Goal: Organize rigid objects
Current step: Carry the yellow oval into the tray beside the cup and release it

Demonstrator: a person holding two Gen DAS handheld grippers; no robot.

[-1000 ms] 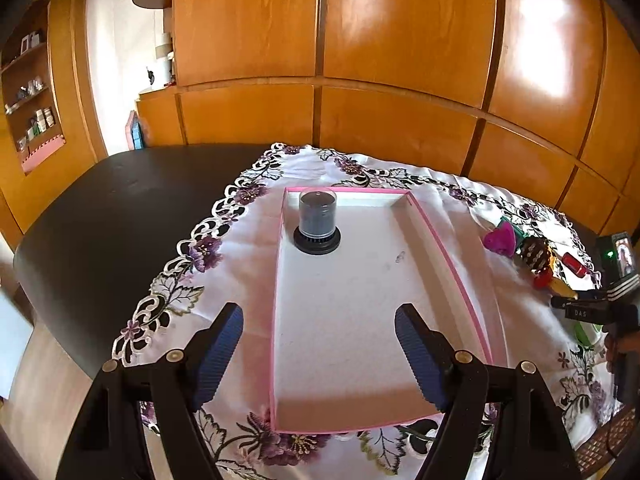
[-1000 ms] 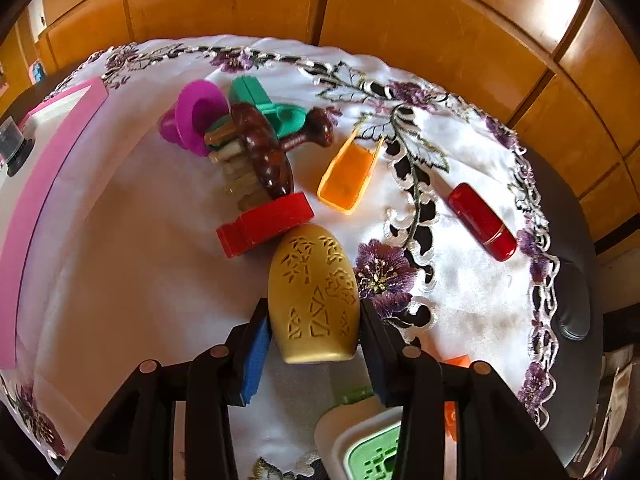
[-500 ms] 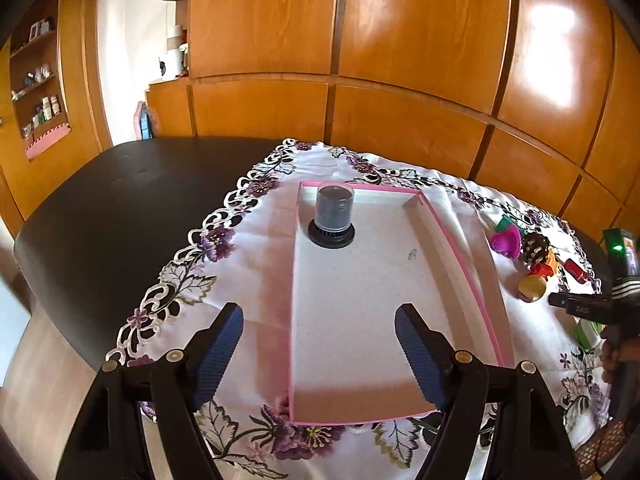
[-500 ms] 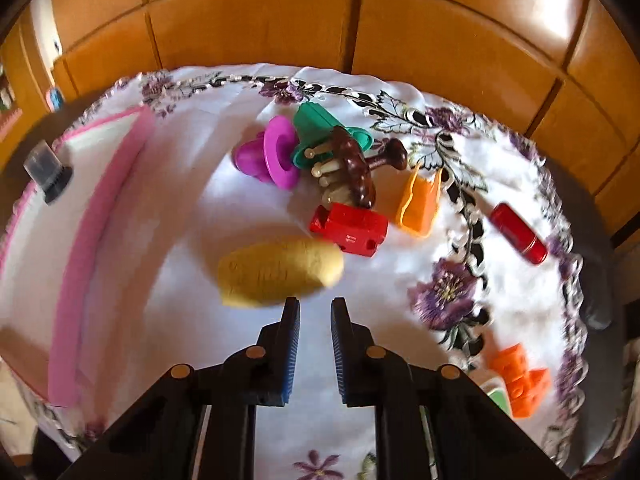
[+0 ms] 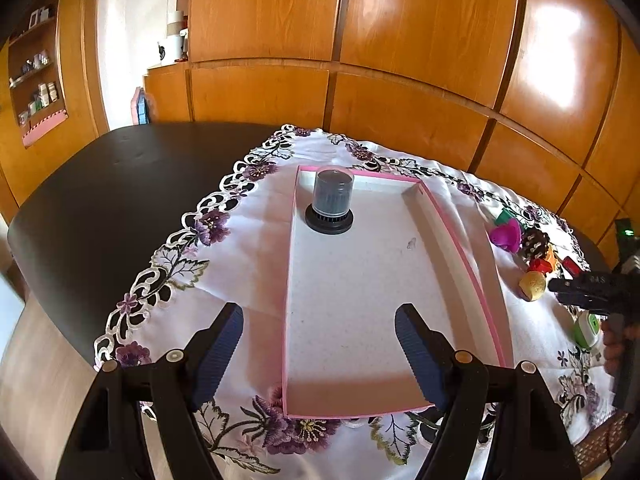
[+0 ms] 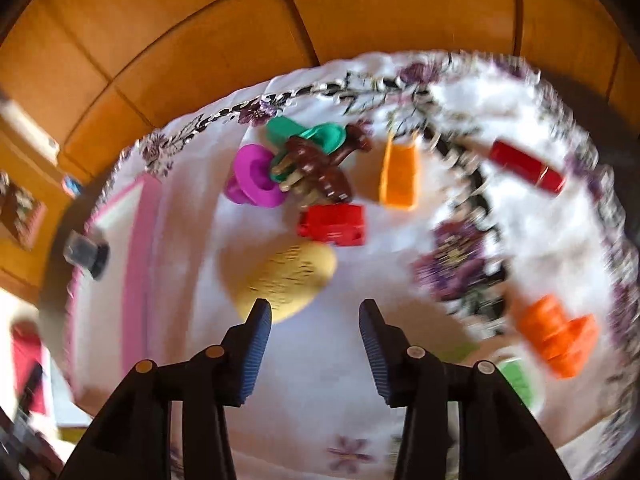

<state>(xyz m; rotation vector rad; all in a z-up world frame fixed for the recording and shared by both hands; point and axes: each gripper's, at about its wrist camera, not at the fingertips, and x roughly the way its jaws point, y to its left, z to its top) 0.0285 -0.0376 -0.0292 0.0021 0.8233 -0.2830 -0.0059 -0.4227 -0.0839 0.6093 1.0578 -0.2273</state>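
Right gripper (image 6: 314,322) fingers have just been opening, now apart with nothing between; yellow vase (image 6: 282,282) lies on its side on the cloth just beyond the left finger. Left gripper (image 5: 318,338) fingers wide apart, empty, over the pink tray's (image 5: 460,248) near end; dark jar (image 5: 330,202) stands at the far end.

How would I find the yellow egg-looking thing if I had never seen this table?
Look at the white flowered tablecloth, to the right of the pink-rimmed tray, where small toys lie in a bunch. Just below the red block lies the yellow egg-shaped piece, on its side. It is the only yellow one, rounded, with cut-out patterns on its surface.
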